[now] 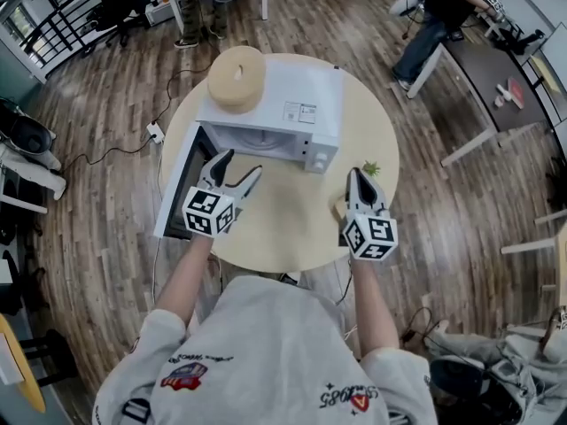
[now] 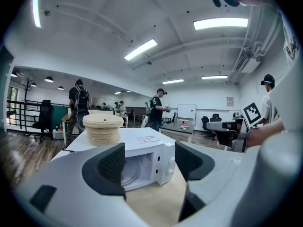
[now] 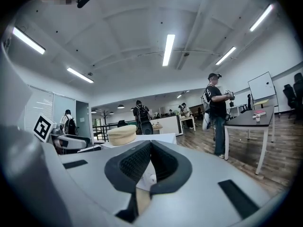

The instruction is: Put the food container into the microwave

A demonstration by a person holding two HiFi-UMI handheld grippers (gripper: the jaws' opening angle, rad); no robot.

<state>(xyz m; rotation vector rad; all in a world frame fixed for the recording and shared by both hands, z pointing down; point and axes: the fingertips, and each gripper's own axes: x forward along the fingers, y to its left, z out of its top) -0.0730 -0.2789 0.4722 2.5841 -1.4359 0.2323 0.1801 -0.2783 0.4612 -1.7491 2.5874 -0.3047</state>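
A white microwave (image 1: 292,109) stands on the round wooden table (image 1: 292,228), with its door (image 1: 177,187) swung open to the left. A round beige woven stack (image 1: 236,76) rests on top of it. My left gripper (image 1: 244,164) is open just in front of the open cavity (image 2: 137,167), with nothing between its jaws. In the part of the cavity that I see, nothing shows. My right gripper (image 1: 356,173) is shut with nothing held, to the right of the microwave's front and next to a small green sprig (image 1: 370,167). No food container shows plainly in any view.
The open door reaches past the table's left edge. A cable and power strip (image 1: 155,133) lie on the wooden floor at the left. A dark desk (image 1: 496,78) with a person (image 1: 438,16) beside it stands at the back right. More people stand further back.
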